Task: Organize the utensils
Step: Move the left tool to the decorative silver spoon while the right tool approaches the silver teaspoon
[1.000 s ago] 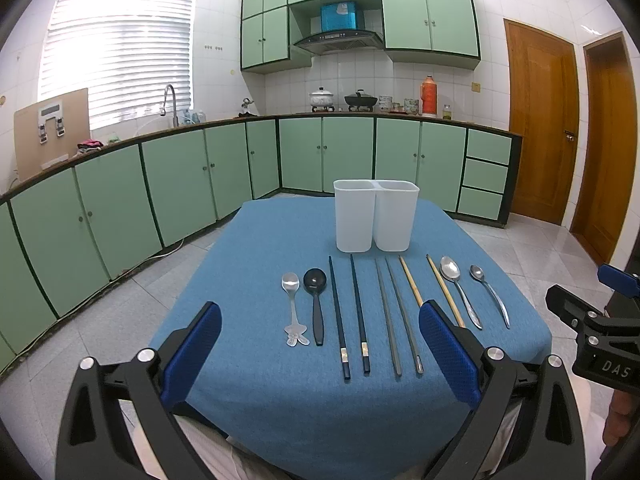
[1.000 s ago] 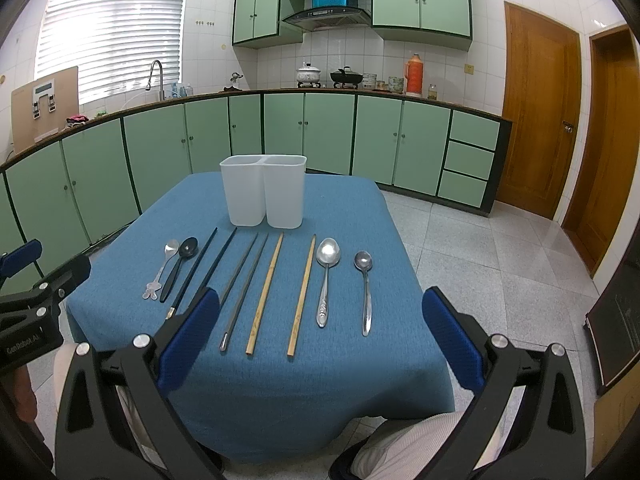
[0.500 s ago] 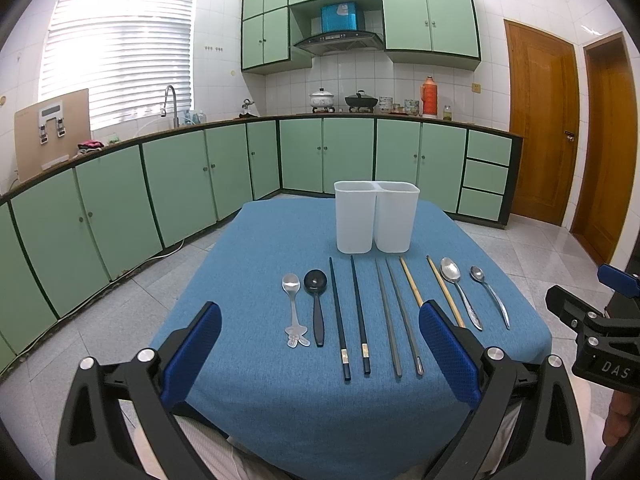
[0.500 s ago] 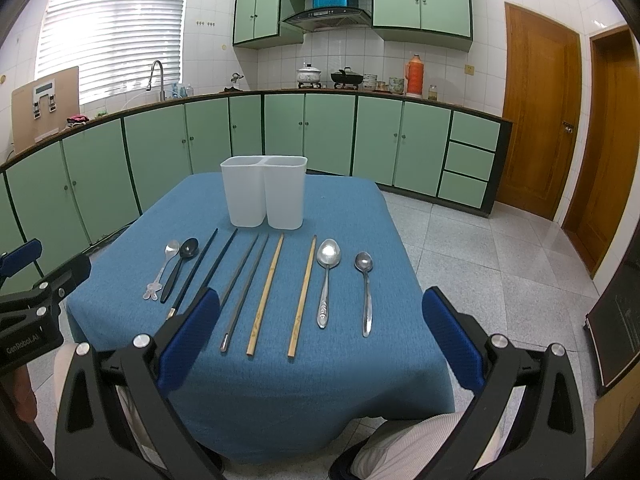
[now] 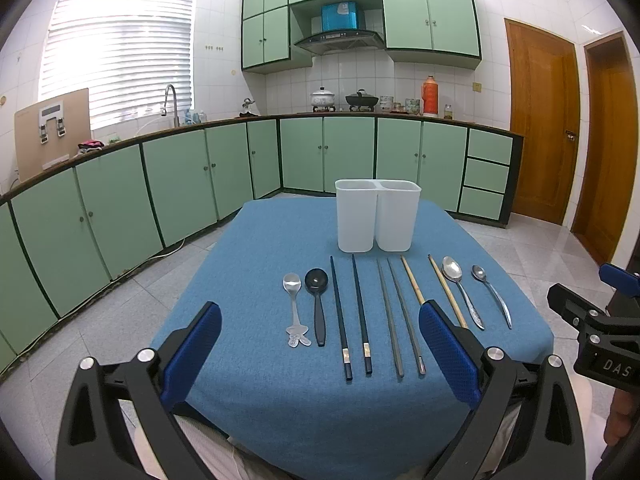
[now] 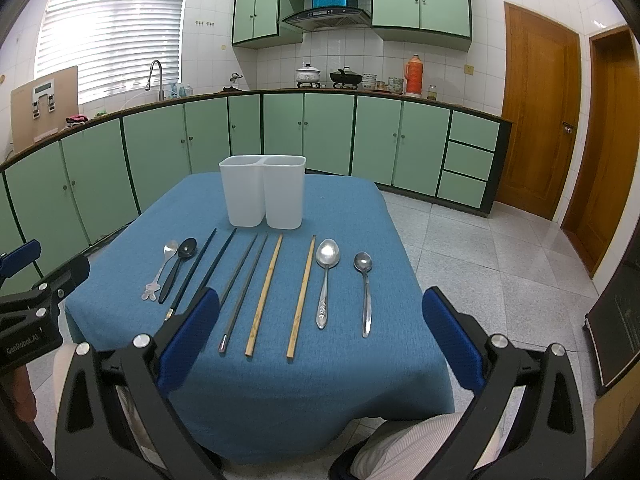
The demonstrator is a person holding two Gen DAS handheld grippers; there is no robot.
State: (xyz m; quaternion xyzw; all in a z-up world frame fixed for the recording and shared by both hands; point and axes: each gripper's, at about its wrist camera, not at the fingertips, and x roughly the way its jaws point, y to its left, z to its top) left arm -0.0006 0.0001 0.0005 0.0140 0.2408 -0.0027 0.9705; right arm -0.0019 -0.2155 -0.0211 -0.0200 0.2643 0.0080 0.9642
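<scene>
- Nearest, the left tool (image 5: 320,354) hangs with its blue pads spread wide apart and nothing between them, just short of the near edge of the tabletop (image 5: 280,420); the right tool (image 6: 320,344) is likewise spread wide and bare.
- Each view catches the other tool at its edge: the left wrist view shows the right one at far right, the right wrist view shows the left one at far left.
- On the blue cloth lies a row, from left: a small steel spoon (image 5: 294,304), a black spoon (image 5: 318,300), black chopsticks (image 5: 350,316), grey chopsticks (image 5: 398,316), wooden chopsticks (image 6: 282,292), a large spoon (image 6: 326,276) and a smaller spoon (image 6: 365,286).
- In the left view the right pad hides part of one wooden chopstick; the right view shows both whole but covers the black chopsticks' near ends.
- Beyond the row, the white two-compartment holder (image 5: 378,216) stands upright.
- Only the right view shows a dark flat panel (image 6: 616,328) on the floor.
</scene>
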